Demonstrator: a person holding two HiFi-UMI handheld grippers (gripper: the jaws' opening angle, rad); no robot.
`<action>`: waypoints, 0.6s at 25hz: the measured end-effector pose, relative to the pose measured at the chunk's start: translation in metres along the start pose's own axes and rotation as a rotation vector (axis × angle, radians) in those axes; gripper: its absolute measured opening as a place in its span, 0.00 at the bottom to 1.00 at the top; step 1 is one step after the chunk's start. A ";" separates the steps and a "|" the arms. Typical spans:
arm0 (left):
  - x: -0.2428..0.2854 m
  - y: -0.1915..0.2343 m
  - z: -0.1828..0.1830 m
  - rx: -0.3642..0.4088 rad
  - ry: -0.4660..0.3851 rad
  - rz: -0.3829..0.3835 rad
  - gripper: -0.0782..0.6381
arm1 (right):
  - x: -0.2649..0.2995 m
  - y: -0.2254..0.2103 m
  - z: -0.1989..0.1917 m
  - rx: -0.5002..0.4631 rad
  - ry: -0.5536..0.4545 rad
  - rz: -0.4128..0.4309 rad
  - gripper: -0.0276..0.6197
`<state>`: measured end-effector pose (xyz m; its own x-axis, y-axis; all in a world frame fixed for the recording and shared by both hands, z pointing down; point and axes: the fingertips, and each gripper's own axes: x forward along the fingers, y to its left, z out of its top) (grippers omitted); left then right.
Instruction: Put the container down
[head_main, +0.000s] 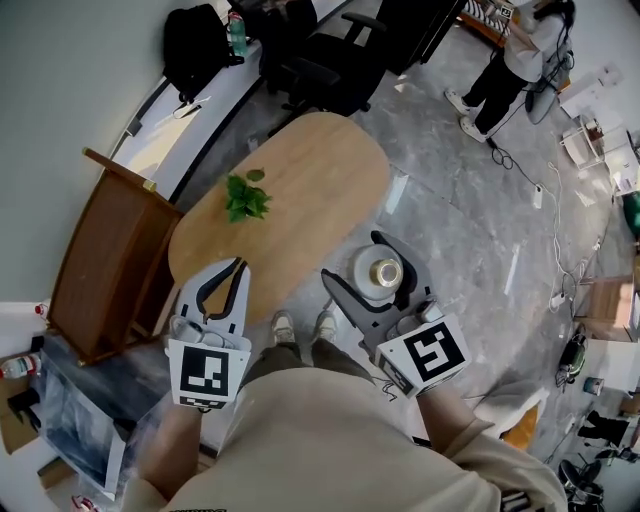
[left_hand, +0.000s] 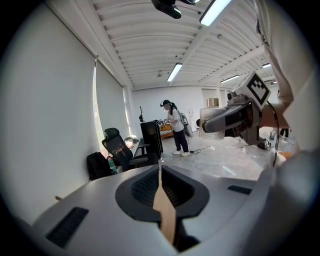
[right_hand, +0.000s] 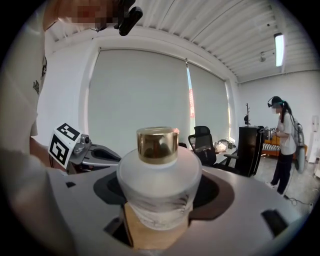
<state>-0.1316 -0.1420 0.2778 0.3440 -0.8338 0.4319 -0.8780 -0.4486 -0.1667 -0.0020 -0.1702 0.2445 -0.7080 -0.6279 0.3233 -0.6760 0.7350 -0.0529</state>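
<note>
The container is a frosted white bottle (head_main: 376, 272) with a gold cap. My right gripper (head_main: 372, 274) is shut on it, the jaws pressing its lower body from both sides. In the right gripper view the bottle (right_hand: 159, 172) stands upright between the jaws of the right gripper (right_hand: 159, 202). It hangs just off the near right edge of the oval wooden table (head_main: 300, 175). My left gripper (head_main: 236, 268) is shut with nothing in it, over the table's near left edge. In the left gripper view the left gripper (left_hand: 160, 170) shows only a thin sliver of table between its jaws.
A green leafy sprig (head_main: 245, 197) lies on the table's left part. A wooden cabinet (head_main: 105, 260) stands left of the table, and a black office chair (head_main: 335, 60) beyond it. A person (head_main: 510, 55) stands far off on the grey floor, where cables (head_main: 555, 240) trail.
</note>
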 end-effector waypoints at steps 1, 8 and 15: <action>0.003 0.000 -0.004 -0.006 0.010 0.009 0.13 | 0.003 -0.002 -0.003 0.008 0.003 0.008 0.56; 0.028 0.005 -0.025 -0.039 0.056 0.058 0.13 | 0.024 -0.024 -0.024 -0.022 -0.001 0.027 0.56; 0.063 0.008 -0.047 -0.058 0.074 0.072 0.13 | 0.057 -0.030 -0.060 -0.083 0.000 0.052 0.56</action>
<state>-0.1327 -0.1829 0.3457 0.2553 -0.8364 0.4850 -0.9183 -0.3667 -0.1489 -0.0100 -0.2123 0.3216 -0.7419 -0.5879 0.3224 -0.6186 0.7856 0.0090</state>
